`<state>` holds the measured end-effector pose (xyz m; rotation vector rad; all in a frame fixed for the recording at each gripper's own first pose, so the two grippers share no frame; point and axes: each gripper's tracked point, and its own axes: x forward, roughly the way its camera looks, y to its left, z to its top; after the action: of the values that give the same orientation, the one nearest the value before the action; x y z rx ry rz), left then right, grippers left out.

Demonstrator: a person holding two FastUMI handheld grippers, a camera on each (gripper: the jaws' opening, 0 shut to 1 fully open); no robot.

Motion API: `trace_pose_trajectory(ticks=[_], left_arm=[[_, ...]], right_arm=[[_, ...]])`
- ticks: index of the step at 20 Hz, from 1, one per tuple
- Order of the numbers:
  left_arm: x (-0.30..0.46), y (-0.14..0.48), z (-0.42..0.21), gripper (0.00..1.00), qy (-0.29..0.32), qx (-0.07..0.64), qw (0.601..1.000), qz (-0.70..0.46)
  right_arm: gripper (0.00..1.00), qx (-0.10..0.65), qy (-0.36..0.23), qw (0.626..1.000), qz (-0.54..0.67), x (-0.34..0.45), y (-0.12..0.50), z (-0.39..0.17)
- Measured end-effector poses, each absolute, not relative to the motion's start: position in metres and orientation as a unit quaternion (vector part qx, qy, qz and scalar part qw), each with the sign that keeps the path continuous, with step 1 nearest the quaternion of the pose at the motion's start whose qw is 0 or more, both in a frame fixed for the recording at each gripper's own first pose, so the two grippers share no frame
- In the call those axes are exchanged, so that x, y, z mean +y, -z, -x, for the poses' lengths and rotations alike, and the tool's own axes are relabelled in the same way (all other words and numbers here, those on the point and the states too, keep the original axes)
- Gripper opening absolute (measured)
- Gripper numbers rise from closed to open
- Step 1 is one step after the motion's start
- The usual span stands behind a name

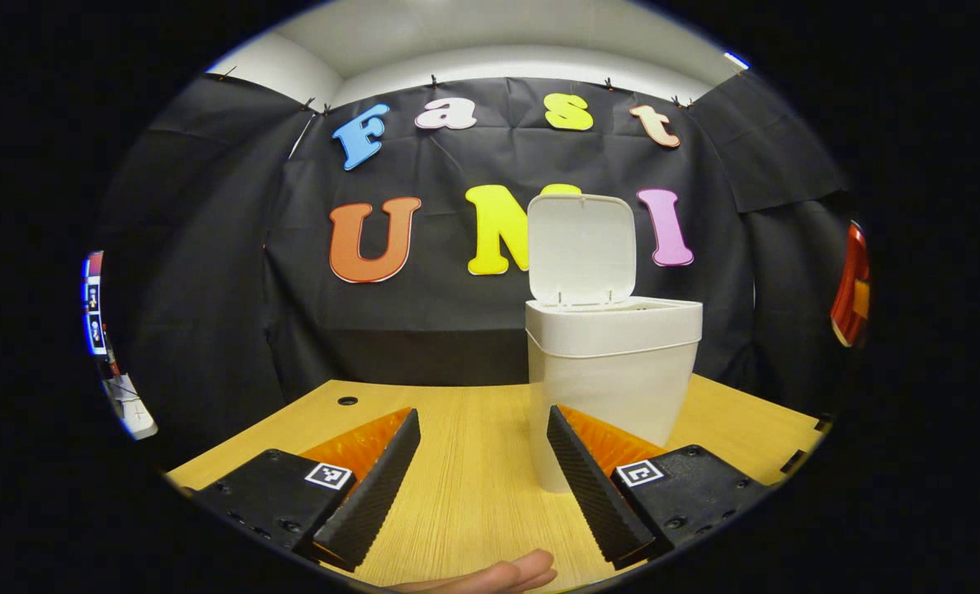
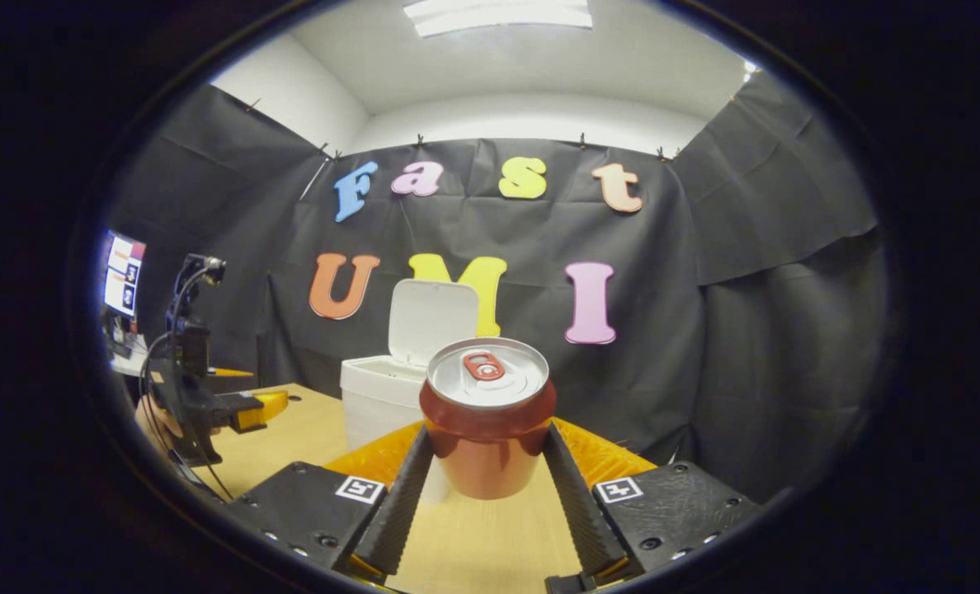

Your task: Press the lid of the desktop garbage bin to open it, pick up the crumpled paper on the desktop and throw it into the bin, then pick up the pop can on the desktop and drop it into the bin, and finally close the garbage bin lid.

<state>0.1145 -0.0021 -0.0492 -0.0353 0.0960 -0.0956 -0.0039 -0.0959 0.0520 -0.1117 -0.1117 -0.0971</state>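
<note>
Pop can [image 2: 487, 417] clamped upright between the fingers of the right hand-held gripper [image 2: 487, 462], lifted off the counter [image 2: 308, 429], in front of the bin [image 2: 379, 400], lid [image 2: 432, 322] up. Next, probably: carried over the bin's mouth and dropped. Left hand-held gripper [image 1: 483, 462] spread wide, holding nothing, before the bin.
</note>
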Motion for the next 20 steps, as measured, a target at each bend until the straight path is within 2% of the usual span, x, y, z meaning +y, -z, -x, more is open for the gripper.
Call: trace_pose_trajectory(ticks=[5, 11, 20], left_arm=[[0.002, 0.064, -0.102, 1.0, 0.044, 0.049, 0.997, 0.029], [0.015, 0.071, -0.09, 1.0, 0.04, 0.045, 0.998, 0.012], [0.031, 0.071, -0.085, 1.0, 0.042, 0.039, 0.998, 0.036]], right_arm=[[0.77, -0.054, 0.059, 0.994, 0.074, -0.091, -0.089, -0.015], [0.78, -0.043, 0.042, 0.994, 0.09, -0.062, -0.136, -0.05], [0.77, -0.031, 0.044, 0.991, 0.124, 0.0, -0.207, -0.138]])
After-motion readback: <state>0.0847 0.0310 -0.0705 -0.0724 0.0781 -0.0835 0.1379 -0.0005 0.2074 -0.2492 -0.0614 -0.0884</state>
